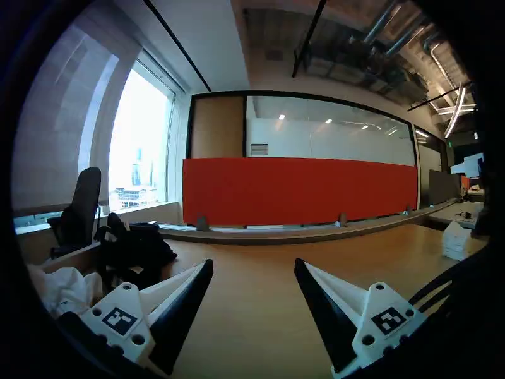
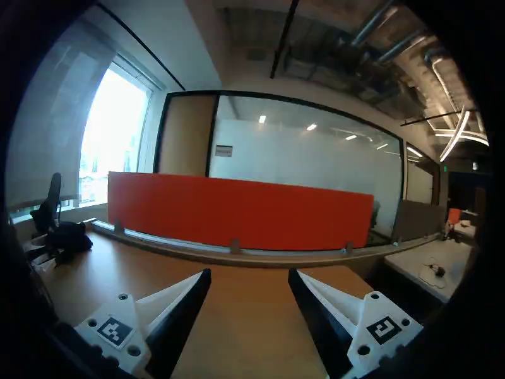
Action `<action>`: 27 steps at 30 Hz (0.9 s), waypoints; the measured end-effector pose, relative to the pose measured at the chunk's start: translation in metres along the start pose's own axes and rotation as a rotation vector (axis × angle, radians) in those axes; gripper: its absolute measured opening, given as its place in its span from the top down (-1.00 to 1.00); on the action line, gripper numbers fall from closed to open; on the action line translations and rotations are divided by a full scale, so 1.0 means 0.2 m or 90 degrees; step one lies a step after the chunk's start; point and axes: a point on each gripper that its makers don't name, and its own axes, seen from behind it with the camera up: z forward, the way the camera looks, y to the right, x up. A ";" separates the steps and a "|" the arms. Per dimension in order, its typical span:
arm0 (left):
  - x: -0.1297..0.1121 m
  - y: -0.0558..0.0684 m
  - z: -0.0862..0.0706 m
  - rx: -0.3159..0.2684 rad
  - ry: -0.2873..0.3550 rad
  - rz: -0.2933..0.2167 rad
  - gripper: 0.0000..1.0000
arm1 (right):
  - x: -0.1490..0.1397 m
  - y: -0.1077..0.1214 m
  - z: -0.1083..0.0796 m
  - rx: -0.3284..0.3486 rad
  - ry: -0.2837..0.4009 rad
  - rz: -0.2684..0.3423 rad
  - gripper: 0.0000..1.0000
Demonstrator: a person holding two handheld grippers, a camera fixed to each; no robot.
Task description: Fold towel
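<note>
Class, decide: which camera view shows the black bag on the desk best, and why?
The left gripper view: the black bag lies close, large, with its shape distinct. The right gripper view shows it small and dark at the far left edge, details lost.

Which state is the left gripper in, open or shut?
Open. The left gripper has its fingers well apart, bare desk between them, nothing held.

Nothing readable here tbh: the little sign [image 1: 259,150] on the glass wall [image 1: 328,129] is way too blurry to read.
</note>
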 end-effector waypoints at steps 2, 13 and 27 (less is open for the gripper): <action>-0.03 -0.01 -0.01 0.003 0.000 0.005 -0.91 | -0.01 0.01 0.00 -0.003 0.000 0.001 -0.88; -0.14 -0.03 -0.05 0.014 0.005 -0.001 -0.91 | -0.08 0.04 -0.01 -0.013 0.003 0.002 -0.89; -0.19 -0.07 -0.07 0.027 0.002 -0.011 -0.91 | -0.08 0.04 -0.05 -0.017 0.001 0.001 -0.89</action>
